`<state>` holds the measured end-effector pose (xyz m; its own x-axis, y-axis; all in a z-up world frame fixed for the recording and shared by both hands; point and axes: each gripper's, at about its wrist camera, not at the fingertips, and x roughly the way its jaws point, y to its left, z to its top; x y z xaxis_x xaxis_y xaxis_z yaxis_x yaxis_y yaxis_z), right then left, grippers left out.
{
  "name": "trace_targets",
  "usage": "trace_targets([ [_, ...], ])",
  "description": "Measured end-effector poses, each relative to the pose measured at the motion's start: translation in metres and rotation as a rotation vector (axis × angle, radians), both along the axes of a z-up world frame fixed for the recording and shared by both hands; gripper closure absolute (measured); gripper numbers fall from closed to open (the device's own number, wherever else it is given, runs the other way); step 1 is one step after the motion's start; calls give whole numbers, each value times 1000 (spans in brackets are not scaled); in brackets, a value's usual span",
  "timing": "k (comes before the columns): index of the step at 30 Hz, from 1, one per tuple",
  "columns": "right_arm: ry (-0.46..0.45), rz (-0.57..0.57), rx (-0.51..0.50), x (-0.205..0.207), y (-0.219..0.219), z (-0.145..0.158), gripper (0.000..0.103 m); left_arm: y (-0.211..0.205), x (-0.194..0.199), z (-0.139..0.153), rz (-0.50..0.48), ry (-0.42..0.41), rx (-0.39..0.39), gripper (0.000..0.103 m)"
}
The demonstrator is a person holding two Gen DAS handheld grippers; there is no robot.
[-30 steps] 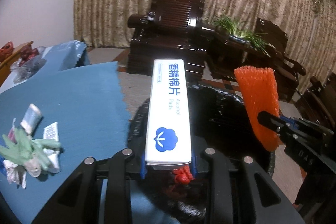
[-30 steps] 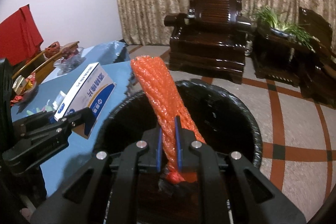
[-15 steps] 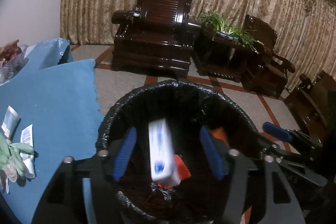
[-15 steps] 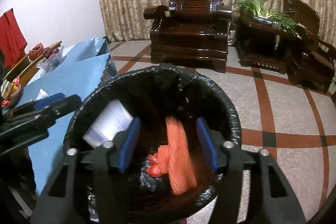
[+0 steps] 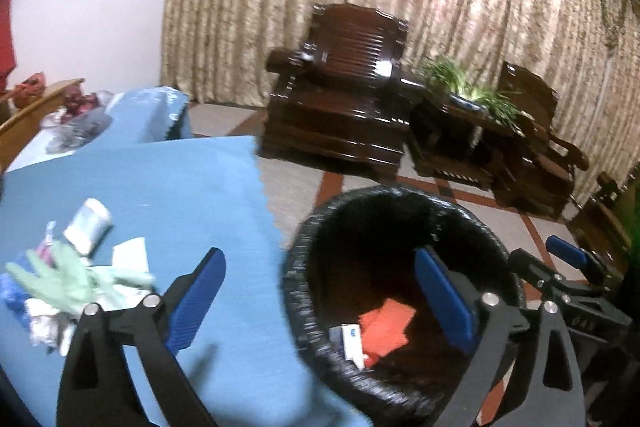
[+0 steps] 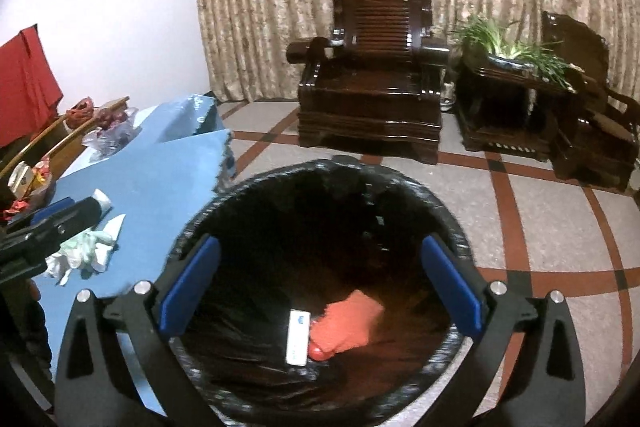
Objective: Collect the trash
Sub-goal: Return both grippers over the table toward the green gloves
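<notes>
Heavy patterned curtains [image 5: 360,7] and dark carved wooden armchairs [image 5: 344,95] close off the far side of the room.

From the left wrist view, the left gripper [image 5: 320,303] is opening, its blue pads spread wide with nothing between them. It straddles the edge where the blue tablecloth [image 5: 180,195] meets the round black-lined trash bin [image 5: 304,267]. Down in the bin lie a white alcohol-pad box [image 5: 352,343] and an orange foam net [image 5: 386,325]. What remains is a heap of pale green gloves and crumpled white paper [image 5: 68,287] on the cloth, ahead and to the left of the left pad, with a small white tube [image 5: 88,227] just beyond it. The heap sprawls roughly across the line of the fingers (blur makes its outline uncertain).

From the right wrist view, the right gripper [image 6: 320,287] is likewise opening and empty, hanging directly over the bin. The heap [image 6: 82,253] sits well off to its left, right beside the left gripper's tip [image 6: 60,219]. So the left hand looks far nearer for the next pickup, and would need to swing leftward.
</notes>
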<state>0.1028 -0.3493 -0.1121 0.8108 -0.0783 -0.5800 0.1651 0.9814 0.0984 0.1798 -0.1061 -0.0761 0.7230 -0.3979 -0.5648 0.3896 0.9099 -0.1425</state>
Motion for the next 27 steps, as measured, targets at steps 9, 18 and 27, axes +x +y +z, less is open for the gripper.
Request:
trace_targets([
  [9, 1, 147, -3, 20, 69, 8, 5, 89, -23, 1, 175, -24, 17, 6],
  [18, -5, 311, -15, 38, 148, 7, 5, 176, -44, -10, 342, -16, 75, 6],
  [27, 5, 437, -24, 60, 208, -7, 5, 239, -51, -26, 452, 5, 86, 8],
])
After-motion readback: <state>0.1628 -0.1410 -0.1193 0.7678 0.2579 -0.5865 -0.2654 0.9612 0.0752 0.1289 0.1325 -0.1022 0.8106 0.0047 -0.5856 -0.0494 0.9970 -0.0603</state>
